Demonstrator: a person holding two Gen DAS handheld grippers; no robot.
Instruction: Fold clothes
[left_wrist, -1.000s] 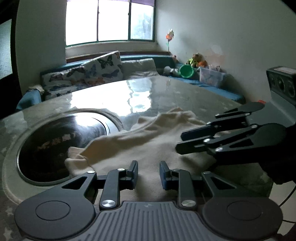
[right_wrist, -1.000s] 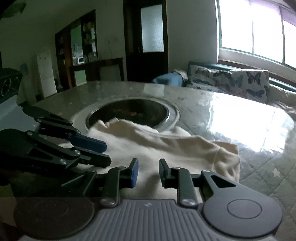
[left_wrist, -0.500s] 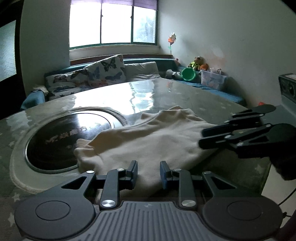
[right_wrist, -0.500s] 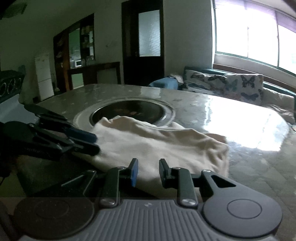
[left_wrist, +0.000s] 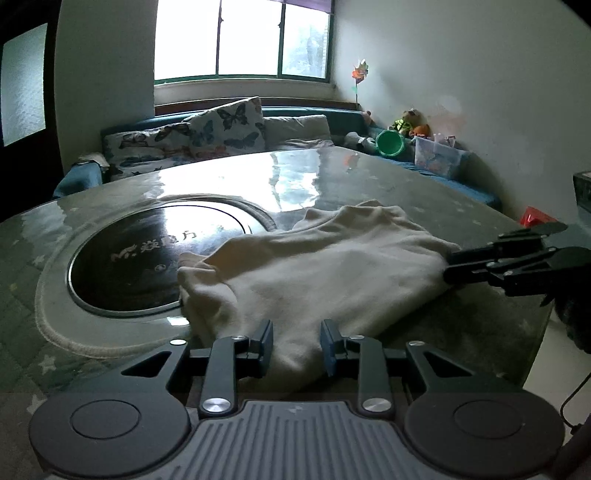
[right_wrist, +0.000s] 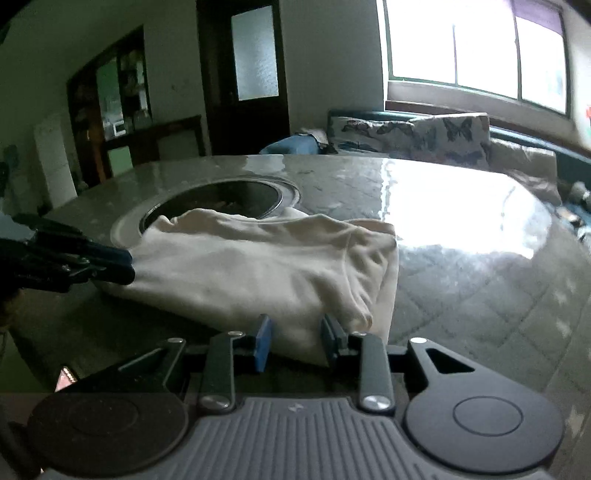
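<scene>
Garment: a cream, soft-looking piece of clothing (left_wrist: 325, 273) lies bunched and partly folded on the glossy grey surface (left_wrist: 369, 177), with rounded creases and a doubled-over edge nearest the right tool.
Place: it sits on the near part of the surface, its far edge lapping over the rim of the round dark inset plate (left_wrist: 147, 258).
Long axis: the cloth runs crosswise between the two tools, one end at each; in the left wrist view it stretches from lower left to upper right.
Left tool (left_wrist: 296, 345): its jaws have just been opening and stand narrowly apart, with the near corner of the cloth between them; the pads do not look pressed on it.
Right tool (right_wrist: 295, 343): its jaws have just been opening too, narrowly apart, with the cloth's folded end lying in the gap.
Left wrist view only: a window, butterfly-print cushions (left_wrist: 225, 129), a green cup (left_wrist: 389, 143) and toys by the wall.
Right wrist view only: a dark door (right_wrist: 255, 74) with frosted glass and a shelf unit (right_wrist: 110, 103).
</scene>
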